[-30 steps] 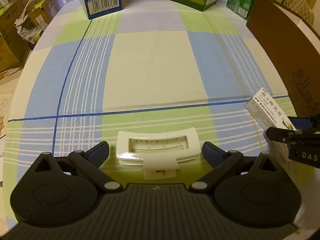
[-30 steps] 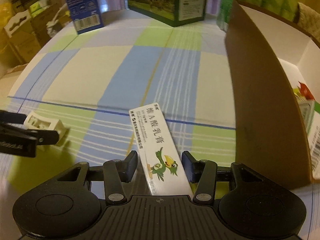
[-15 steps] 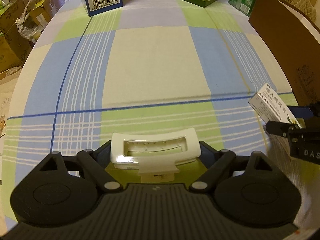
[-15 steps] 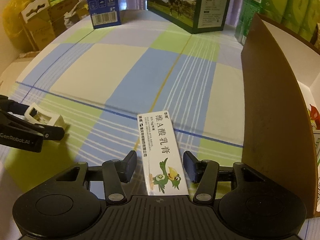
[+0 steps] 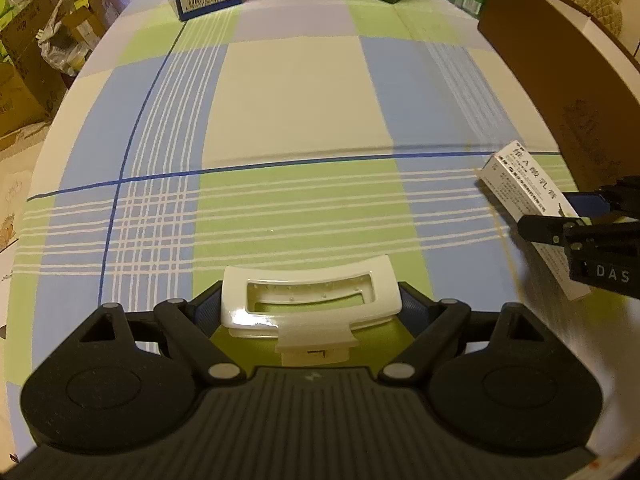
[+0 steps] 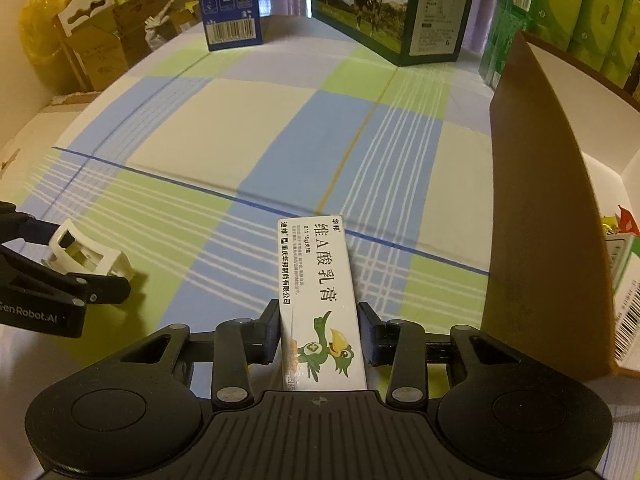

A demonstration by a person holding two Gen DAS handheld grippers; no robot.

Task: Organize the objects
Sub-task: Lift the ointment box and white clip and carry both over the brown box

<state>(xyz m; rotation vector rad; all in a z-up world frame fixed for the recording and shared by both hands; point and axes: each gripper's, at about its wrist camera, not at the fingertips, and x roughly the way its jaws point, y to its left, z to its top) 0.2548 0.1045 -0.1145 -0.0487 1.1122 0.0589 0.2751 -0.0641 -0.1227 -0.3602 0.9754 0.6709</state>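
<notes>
Work surface: checked tablecloth (image 5: pixel 296 92) in blue, green and cream squares; its middle lies bare from the grippers to the far row of cartons.
Left edge: the cloth drops off toward stacked cardboard boxes (image 5: pixel 24 64) on the floor side.
Right boundary: brown cardboard box (image 6: pixel 548 216), open-topped, its tall wall just beside the right gripper; printed packets (image 6: pixel 624 264) lie inside.
Far boundary: blue carton (image 6: pixel 230 4) with a barcode, cow-print carton (image 6: pixel 396 8) and green packs (image 6: pixel 580 16) stand along the far edge.
Left gripper (image 5: pixel 310 304): fingers closed against the two ends of the white plastic clip, low over a green square.
White plastic clip (image 5: pixel 310 300): glossy white curved frame with a rectangular window and a short tab toward the camera.
Right gripper (image 6: pixel 320 334): fingers clamped on the long sides of the ointment box, near the left gripper.
Ointment box (image 6: pixel 320 300): slim white carton, black Chinese lettering, green cartoon bird at the held end; the free end points away over the cloth.
</notes>
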